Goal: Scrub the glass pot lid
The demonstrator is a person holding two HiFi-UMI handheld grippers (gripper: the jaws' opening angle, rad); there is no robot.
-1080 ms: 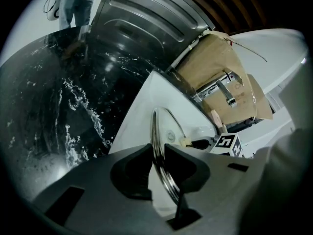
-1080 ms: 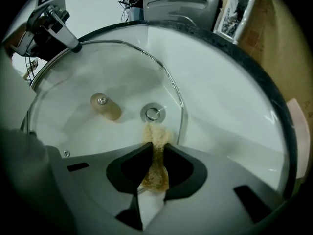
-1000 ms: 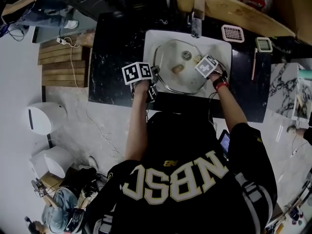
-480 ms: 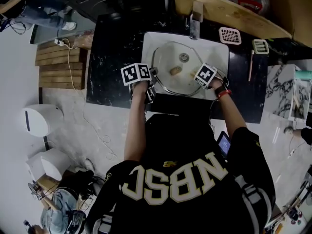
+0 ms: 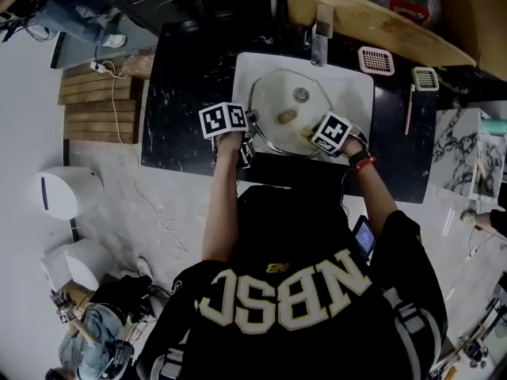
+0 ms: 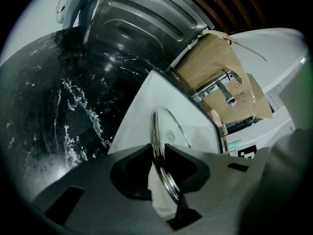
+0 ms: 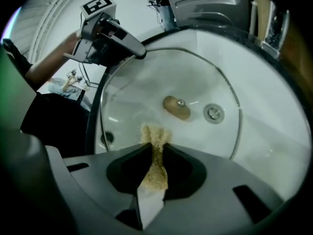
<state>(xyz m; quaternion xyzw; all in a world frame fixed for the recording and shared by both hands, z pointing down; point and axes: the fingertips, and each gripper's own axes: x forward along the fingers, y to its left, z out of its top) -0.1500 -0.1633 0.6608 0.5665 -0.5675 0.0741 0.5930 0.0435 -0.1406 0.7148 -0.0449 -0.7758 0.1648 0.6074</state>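
The glass pot lid (image 5: 273,100) with a tan knob (image 5: 287,117) lies tilted in the white sink (image 5: 358,85). My left gripper (image 5: 252,125) is shut on its metal rim (image 6: 159,148) at the lid's left edge, and the rim runs between the jaws. My right gripper (image 5: 310,136) is shut on a tan scrub sponge (image 7: 155,143), whose end rests on the glass near the lid's front edge, short of the knob (image 7: 177,107). From the right gripper view, the left gripper (image 7: 136,52) shows at the lid's (image 7: 146,89) far rim.
A faucet (image 5: 320,30) stands at the sink's back, and the drain (image 7: 213,113) shows through the glass. Black marble counter (image 5: 190,77) surrounds the sink. Two white strainers (image 5: 378,58) (image 5: 426,77) lie on the counter at right.
My right gripper has slid with the sponge from the lid's right side toward its front edge, nearer the person. The left gripper and the lid have stayed put.
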